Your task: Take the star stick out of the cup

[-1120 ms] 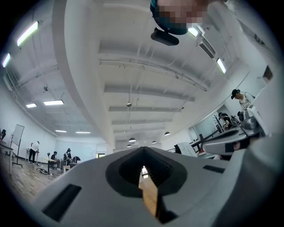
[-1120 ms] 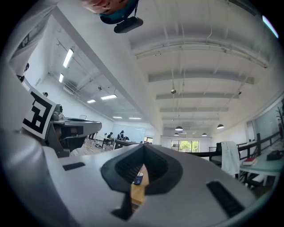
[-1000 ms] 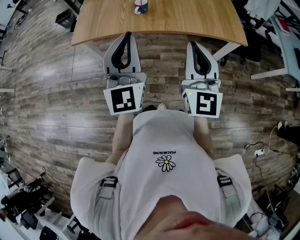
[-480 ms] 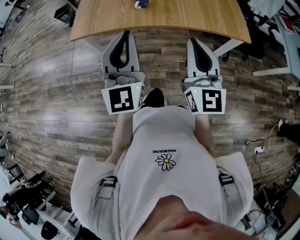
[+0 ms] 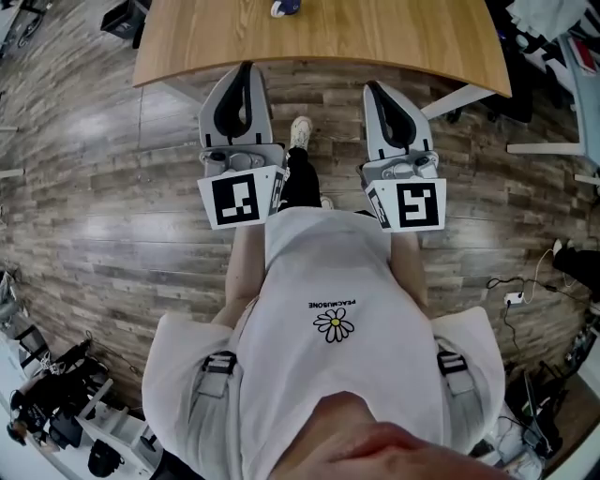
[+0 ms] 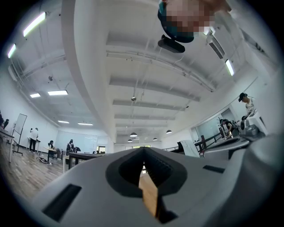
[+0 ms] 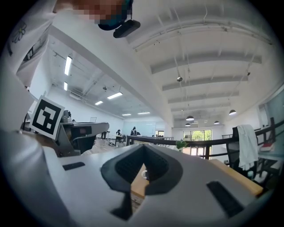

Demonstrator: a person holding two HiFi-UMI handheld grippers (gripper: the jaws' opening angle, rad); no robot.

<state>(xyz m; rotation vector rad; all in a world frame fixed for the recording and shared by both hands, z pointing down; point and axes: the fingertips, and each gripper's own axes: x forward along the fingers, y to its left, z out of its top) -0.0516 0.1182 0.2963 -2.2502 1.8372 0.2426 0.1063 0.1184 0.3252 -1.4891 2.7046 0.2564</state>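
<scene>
Location type: large open-plan office or lab workspace. Indicators: wooden desk on a plank floor, loose cables at the floor edge, ceiling light strips, exposed beams, a whiteboard on a stand, long tables with people around them.

The cup is cut off by the head view's top edge.

From here I see a white T-shirt, short sleeves, w/ a small daisy print. Grey straps w/ dark buckles on both sides. Black trouser leg, white shoe. Left gripper & right gripper: pale grey shells, black inner rims, b/w marker cubes.
</scene>
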